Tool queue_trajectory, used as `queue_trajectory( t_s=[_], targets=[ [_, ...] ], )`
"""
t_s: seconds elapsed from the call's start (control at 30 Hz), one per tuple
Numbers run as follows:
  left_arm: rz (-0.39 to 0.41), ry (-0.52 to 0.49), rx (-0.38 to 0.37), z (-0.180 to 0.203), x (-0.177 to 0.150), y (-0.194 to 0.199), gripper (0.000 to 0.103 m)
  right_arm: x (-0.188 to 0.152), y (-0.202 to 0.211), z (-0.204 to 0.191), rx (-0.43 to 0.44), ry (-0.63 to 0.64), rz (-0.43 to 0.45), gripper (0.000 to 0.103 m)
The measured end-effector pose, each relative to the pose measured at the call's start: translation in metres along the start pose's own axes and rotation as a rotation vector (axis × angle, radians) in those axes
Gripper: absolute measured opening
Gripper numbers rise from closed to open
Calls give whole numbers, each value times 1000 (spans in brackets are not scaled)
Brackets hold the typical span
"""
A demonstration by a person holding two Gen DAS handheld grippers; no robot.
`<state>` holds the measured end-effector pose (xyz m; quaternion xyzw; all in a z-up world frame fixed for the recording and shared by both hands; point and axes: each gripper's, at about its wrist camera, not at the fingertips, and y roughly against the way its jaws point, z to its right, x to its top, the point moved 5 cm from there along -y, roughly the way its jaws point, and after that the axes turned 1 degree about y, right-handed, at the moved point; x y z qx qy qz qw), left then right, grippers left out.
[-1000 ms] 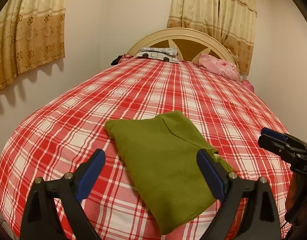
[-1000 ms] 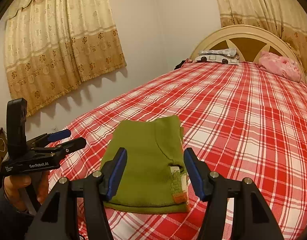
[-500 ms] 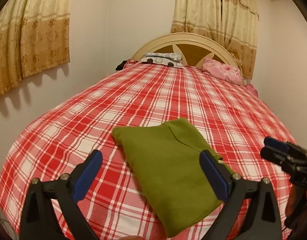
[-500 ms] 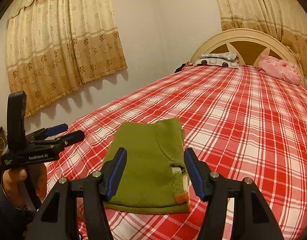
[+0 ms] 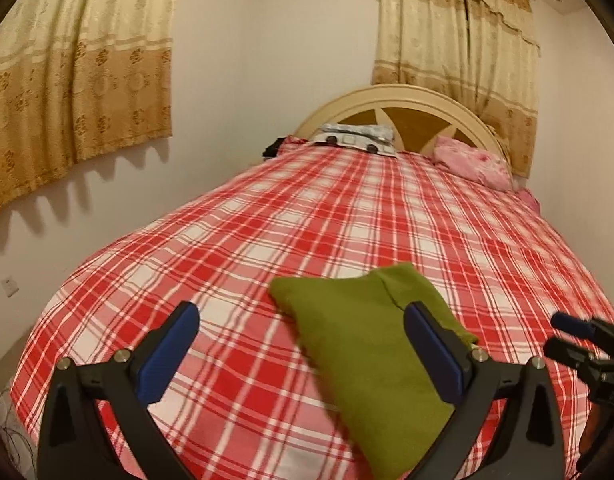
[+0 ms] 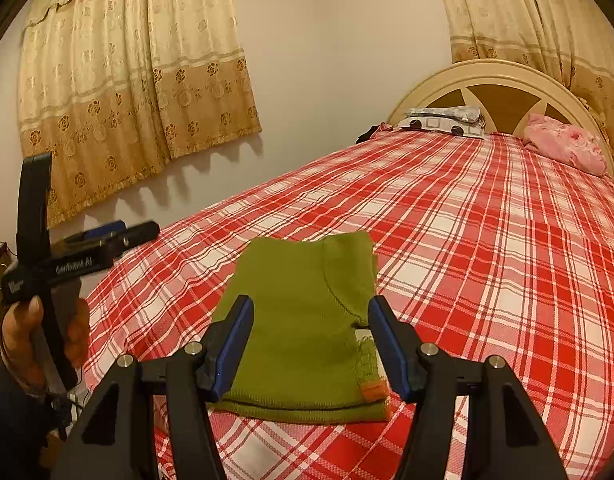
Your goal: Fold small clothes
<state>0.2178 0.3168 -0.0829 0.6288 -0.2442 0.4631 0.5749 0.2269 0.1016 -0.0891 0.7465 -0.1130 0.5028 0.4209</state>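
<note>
**Folded green garment on bed; both grippers clear of it**

Left gripper (image 5: 303,332): jaws stand at their widest, having just opened the last bit; nothing is held. The blue pads (image 5: 431,350) are raised above the bed, with the garment showing behind the right-hand pad. In the right wrist view this tool sits at 9 o'clock, held in a hand (image 6: 39,336), off the bed's edge.

Right gripper (image 6: 311,336): jaws moderately apart, gripping nothing. The green garment (image 6: 303,320) shows between the pads, lying on the bedspread beyond and below them; no contact visible. In the left wrist view this tool's tips appear at 4 o'clock.

Green garment: folded into a compact block, flat on the red-and-white plaid bedspread (image 6: 487,260) near the foot of the bed. An orange trim patch (image 6: 373,392) shows at its near corner, around 5 o'clock.

Farther off, at 12 to 1 o'clock: a patterned pillow (image 5: 355,138) and a pink pillow (image 5: 473,164) against the arched headboard (image 5: 391,98). Beige curtains (image 6: 135,76) hang on the walls.
</note>
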Motion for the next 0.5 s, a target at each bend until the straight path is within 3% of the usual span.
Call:
queue_trajectory(
  t_s=[0.5],
  targets=[
    [40, -26, 8, -5, 1, 1, 103, -5, -3, -10, 15, 15, -8, 61]
  ],
)
